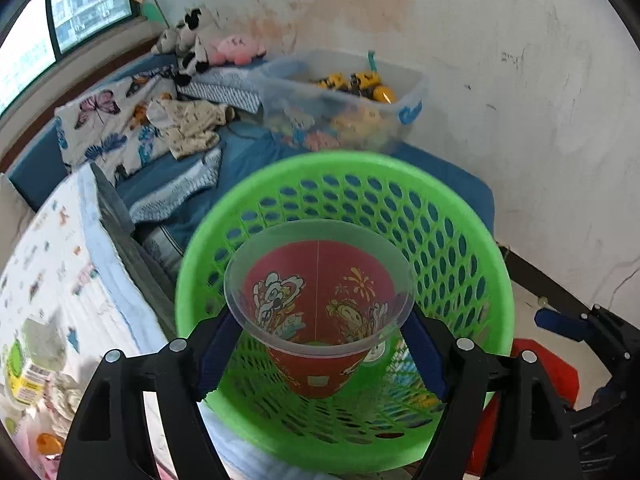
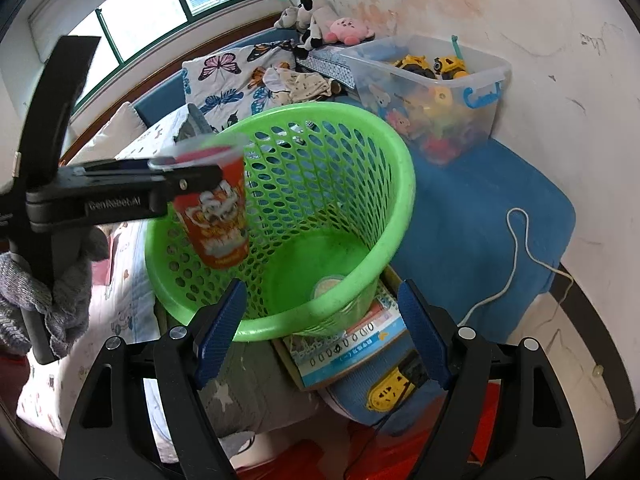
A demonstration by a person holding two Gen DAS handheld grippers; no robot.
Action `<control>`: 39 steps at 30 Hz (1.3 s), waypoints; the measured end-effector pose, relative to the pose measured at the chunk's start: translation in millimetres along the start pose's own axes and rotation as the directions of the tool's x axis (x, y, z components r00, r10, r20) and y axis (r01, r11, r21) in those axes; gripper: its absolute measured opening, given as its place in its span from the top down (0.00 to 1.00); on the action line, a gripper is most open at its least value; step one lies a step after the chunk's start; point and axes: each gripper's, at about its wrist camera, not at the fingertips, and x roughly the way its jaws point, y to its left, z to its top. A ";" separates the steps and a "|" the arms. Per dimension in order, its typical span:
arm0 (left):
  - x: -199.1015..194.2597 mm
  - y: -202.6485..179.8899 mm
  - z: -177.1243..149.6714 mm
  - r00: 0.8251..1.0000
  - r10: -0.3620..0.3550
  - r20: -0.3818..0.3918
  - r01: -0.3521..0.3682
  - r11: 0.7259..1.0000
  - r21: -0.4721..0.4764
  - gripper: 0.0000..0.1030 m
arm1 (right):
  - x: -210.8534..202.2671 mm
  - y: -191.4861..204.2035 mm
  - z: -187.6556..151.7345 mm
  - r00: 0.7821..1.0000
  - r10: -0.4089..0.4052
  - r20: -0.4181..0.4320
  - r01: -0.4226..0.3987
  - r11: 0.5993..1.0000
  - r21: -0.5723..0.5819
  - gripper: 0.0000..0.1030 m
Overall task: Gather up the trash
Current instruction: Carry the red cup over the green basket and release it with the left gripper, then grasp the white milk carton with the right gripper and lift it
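A red paper cup (image 1: 320,312) with cartoon prints and a clear plastic lid rim hangs upright above the green mesh basket (image 1: 352,164). My left gripper (image 1: 320,320) is shut on it, the blue pads pressing just under the rim on both sides. The right wrist view shows that gripper (image 2: 192,176) holding the cup (image 2: 220,216) over the near-left part of the basket (image 2: 404,184). A pale round piece of trash (image 2: 328,284) lies on the basket's floor. My right gripper (image 2: 322,292) stands open and empty at the basket's front rim.
The basket rests on a printed book (image 2: 352,344) over a blue mat (image 2: 480,208) with a white cord (image 2: 520,248). Behind are a clear toy bin (image 2: 440,92), plush toys (image 2: 320,20) and a butterfly blanket (image 2: 224,76). A labelled bottle (image 1: 24,364) lies on the bedding at left.
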 end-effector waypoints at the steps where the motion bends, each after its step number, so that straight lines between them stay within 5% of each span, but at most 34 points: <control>1: 1.6 -0.1 -1.5 1.000 -0.001 -0.006 0.001 1.000 -0.002 0.23 | -0.6 -0.1 0.1 1.000 0.000 0.001 0.000 1.000 0.003 0.24; 9: -13.4 4.4 -15.7 1.000 -0.005 -0.005 0.005 1.000 -0.004 0.17 | -11.8 1.7 -2.5 1.000 0.007 0.021 -0.008 1.000 0.012 0.24; 19: -93.3 30.5 -48.1 0.992 0.048 0.119 -0.043 0.998 -0.045 0.17 | -35.6 32.7 -8.2 0.997 0.055 0.055 -0.053 0.998 -0.045 0.23; 29: -171.6 78.3 -116.7 0.970 0.121 0.212 -0.082 0.979 -0.185 0.17 | -43.2 83.6 -12.3 0.989 0.137 0.056 -0.129 0.982 -0.136 0.21; 39: -212.4 119.4 -192.6 0.946 0.233 0.224 -0.160 0.940 -0.302 0.17 | -36.8 137.4 -17.6 0.977 0.214 0.024 -0.203 0.954 -0.222 0.21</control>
